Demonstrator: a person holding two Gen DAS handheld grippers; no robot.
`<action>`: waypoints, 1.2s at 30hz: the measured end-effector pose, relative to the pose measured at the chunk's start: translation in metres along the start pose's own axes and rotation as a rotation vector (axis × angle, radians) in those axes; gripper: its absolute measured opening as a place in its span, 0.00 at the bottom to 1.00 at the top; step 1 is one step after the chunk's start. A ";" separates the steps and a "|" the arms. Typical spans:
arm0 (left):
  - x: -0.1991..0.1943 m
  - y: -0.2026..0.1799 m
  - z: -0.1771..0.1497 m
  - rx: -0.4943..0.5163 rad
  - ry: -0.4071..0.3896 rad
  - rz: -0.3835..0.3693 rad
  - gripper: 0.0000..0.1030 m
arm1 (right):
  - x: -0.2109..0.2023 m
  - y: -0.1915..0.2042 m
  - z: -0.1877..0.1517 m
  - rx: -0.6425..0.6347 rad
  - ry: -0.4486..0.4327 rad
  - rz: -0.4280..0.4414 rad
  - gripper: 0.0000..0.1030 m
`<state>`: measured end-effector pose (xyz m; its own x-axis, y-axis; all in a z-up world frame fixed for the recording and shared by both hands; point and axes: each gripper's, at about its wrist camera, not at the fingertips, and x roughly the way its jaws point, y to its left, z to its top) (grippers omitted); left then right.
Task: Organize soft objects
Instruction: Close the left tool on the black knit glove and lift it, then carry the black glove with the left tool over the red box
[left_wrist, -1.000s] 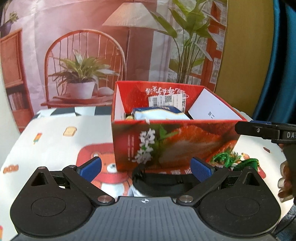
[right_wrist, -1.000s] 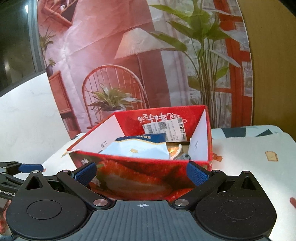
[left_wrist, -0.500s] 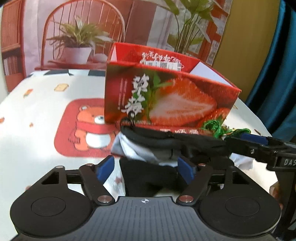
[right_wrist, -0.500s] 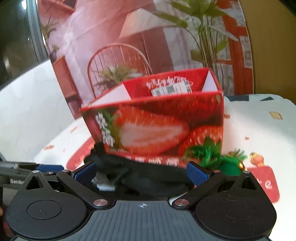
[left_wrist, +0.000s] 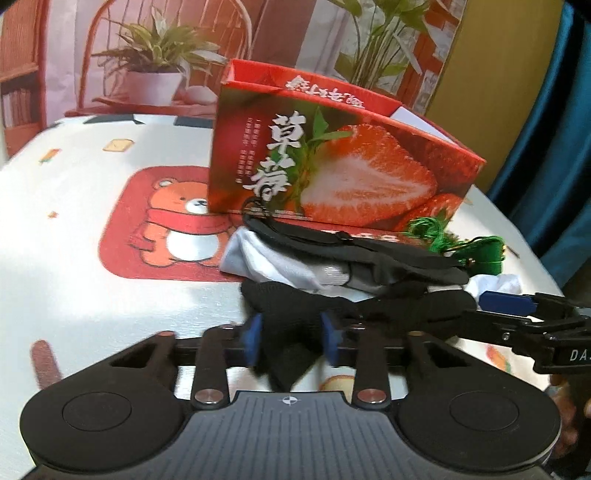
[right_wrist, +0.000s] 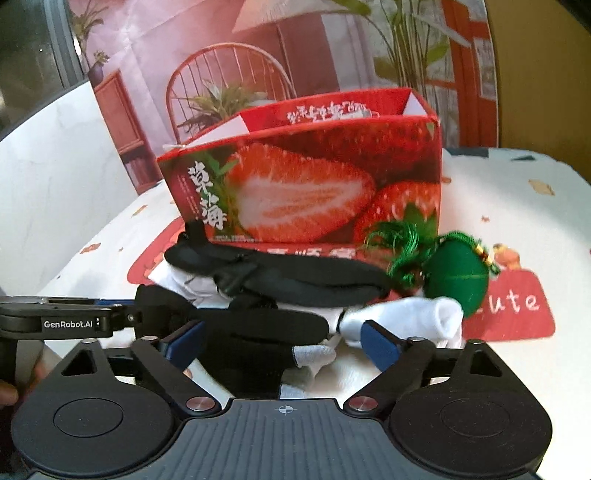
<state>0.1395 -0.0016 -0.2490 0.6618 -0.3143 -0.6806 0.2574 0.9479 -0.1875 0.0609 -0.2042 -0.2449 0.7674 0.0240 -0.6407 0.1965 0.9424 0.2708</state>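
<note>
Left tongs (left_wrist: 290, 341) are pinching a fold of the black cloth (left_wrist: 295, 314) at the near end of the heap, blue pads pressed into it. Right tongs (right_wrist: 282, 338) are standing released, jaws spread around the black and grey sock (right_wrist: 266, 332) without gripping. Everything soft is lying on the bench in front of the strawberry box (left_wrist: 332, 158), toward its near edge: the black strap (right_wrist: 280, 269), a white sock (right_wrist: 402, 317), a green tasselled pouch (right_wrist: 454, 277). Judging by that heap, most sorting is remaining; whatever the box is holding is hidden.
</note>
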 end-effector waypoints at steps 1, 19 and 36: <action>-0.001 0.001 0.000 -0.007 0.000 0.003 0.29 | 0.000 0.001 -0.001 0.002 0.002 0.001 0.81; 0.000 0.006 -0.007 -0.025 0.022 0.000 0.29 | 0.012 0.012 -0.008 -0.053 0.018 0.009 0.54; 0.002 0.005 -0.008 -0.022 0.019 -0.002 0.29 | 0.026 0.021 -0.013 -0.111 0.036 0.040 0.27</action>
<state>0.1368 0.0032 -0.2569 0.6474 -0.3158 -0.6937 0.2430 0.9481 -0.2049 0.0766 -0.1794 -0.2654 0.7504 0.0727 -0.6570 0.0958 0.9715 0.2170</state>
